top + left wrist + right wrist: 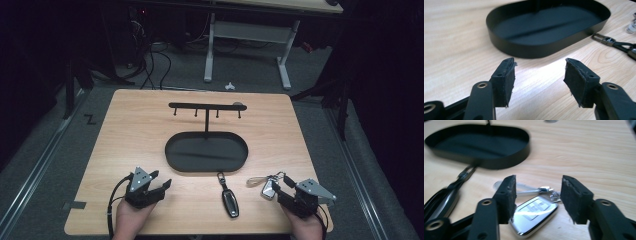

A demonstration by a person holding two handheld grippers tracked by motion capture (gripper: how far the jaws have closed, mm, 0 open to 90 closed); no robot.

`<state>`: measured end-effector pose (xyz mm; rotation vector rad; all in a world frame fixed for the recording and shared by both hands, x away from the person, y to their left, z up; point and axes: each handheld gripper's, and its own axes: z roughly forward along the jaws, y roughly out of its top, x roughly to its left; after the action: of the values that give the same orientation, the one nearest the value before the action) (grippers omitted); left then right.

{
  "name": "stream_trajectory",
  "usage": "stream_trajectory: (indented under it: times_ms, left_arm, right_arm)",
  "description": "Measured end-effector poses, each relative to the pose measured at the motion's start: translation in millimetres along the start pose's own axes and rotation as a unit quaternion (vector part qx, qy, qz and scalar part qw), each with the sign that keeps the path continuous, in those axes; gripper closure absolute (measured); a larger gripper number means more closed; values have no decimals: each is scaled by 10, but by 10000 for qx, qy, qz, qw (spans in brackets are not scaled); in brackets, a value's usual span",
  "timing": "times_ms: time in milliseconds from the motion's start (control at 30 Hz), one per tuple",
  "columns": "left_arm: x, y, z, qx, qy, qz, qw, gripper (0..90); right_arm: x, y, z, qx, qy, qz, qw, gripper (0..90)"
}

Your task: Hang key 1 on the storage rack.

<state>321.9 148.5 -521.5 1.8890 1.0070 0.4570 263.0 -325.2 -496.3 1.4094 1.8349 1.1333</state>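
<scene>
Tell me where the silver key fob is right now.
High view: the silver key fob lies near the table's front right, between the right tool's open jaws, right of the black fob.

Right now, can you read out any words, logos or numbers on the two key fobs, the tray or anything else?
None can be read.
Silver key fob: pale button marks, too blurred to read.
Black key fob: too small.
Black tray: plain, no lettering.

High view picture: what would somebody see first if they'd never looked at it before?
Probably the black oval tray in the middle of the wooden table, with a hook bar standing on a post above it. Next, the silver key fob near the front right, between the open right gripper jaws.
</scene>
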Motion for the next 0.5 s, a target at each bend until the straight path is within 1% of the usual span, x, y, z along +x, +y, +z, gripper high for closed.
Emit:
stream_trajectory:
  times_ms: [67,133,300,400,500]
  left_arm:
    - [7,-2,11,-13,-16,-99,9999,395]
    - [13,9,5,-109,-34,-173,9998,391]
    - [32,5,0,-115,-61,-168,9998,388]
    - [22,-1,-10,-129,-67,-116,9998,380]
    - [12,2,-24,-140,-61,-60,9999,371]
  right_arm:
    - [-14,-16,10,20,-68,6,10000,495]
    - [-21,-39,14,45,-39,20,10000,490]
    - [-19,-40,4,39,-58,-48,10000,469]
    - [-9,-38,11,51,-50,-14,10000,466]
    - [-1,-35,36,70,-48,-61,9999,466]
